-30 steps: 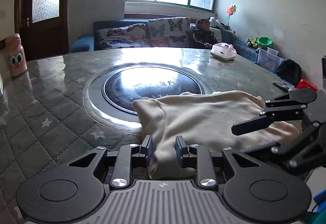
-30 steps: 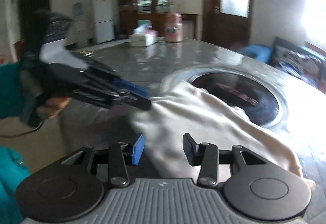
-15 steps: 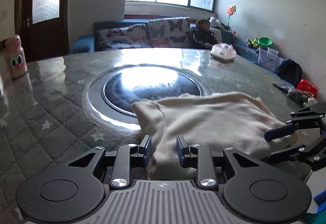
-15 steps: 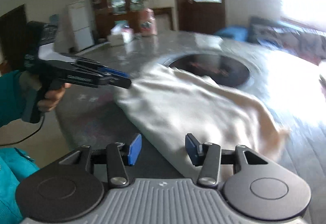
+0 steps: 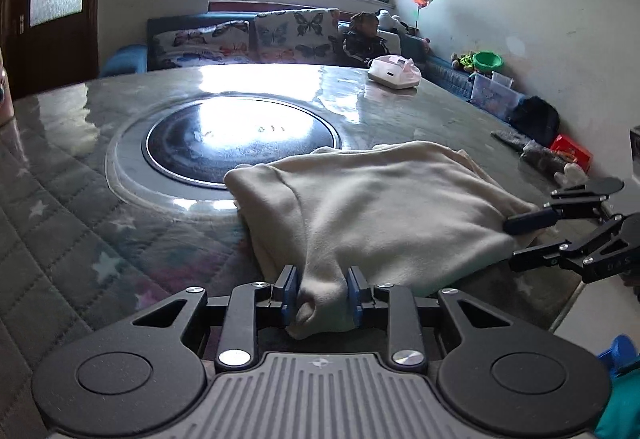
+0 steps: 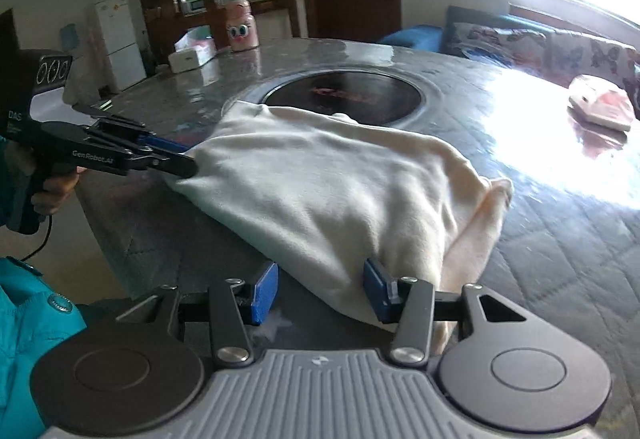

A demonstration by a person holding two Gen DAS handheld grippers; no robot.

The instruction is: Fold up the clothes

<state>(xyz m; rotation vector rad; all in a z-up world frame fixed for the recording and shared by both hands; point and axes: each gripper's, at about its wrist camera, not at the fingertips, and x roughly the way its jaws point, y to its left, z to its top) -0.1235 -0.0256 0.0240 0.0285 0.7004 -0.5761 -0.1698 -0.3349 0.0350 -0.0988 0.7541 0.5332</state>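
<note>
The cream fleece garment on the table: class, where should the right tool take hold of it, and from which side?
Grip the cream fleece garment at its free near corner, where the layers bunch at the table's front edge, coming in low from the person's side. The left tool already pinches the other near corner, so the right tool, jaws open around the hem, balances it.

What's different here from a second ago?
The right tongs swung sideways to the near edge of the cream garment, their jaws opening slightly; cloth lies between them, ungripped. The left tongs stayed clamped on their corner; the garment stayed on the table.
</note>
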